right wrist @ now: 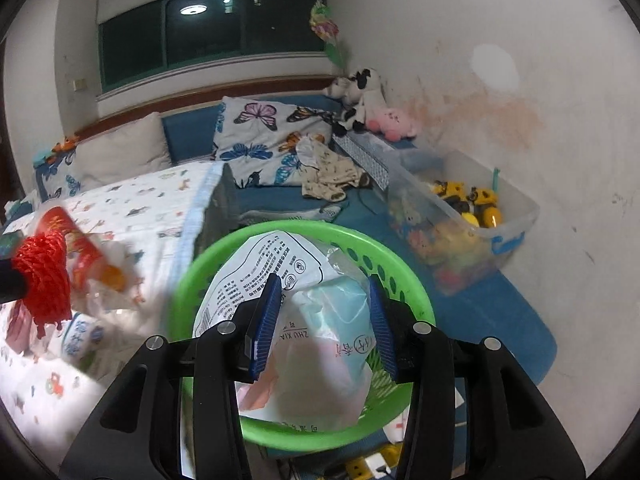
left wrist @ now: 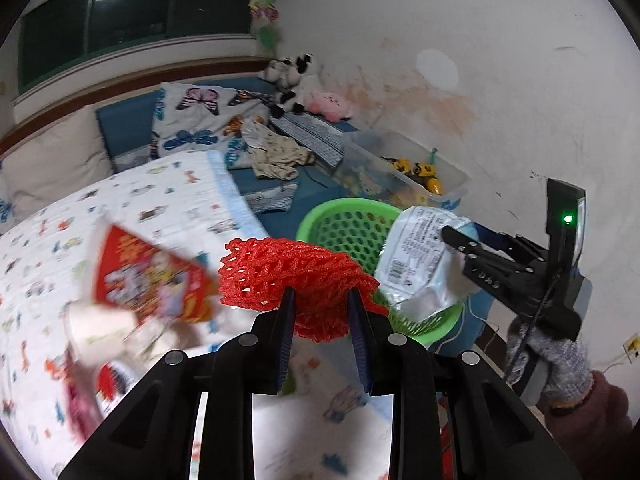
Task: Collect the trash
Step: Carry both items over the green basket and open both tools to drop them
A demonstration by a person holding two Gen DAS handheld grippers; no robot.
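Right wrist view shows the right gripper (right wrist: pixel 324 320) pinching a white bag (right wrist: pixel 304 320) directly over the green basket (right wrist: pixel 404 280), while the left gripper (left wrist: pixel 321 312), clamped on red netting (left wrist: pixel 288 272), has the basket at its two o'clock, farther off.

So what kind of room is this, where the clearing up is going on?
Most likely a child's bedroom: a bed with a butterfly-print pillow, plush cow and pink soft toys against the wall, and a clear plastic bin of toy vehicles.
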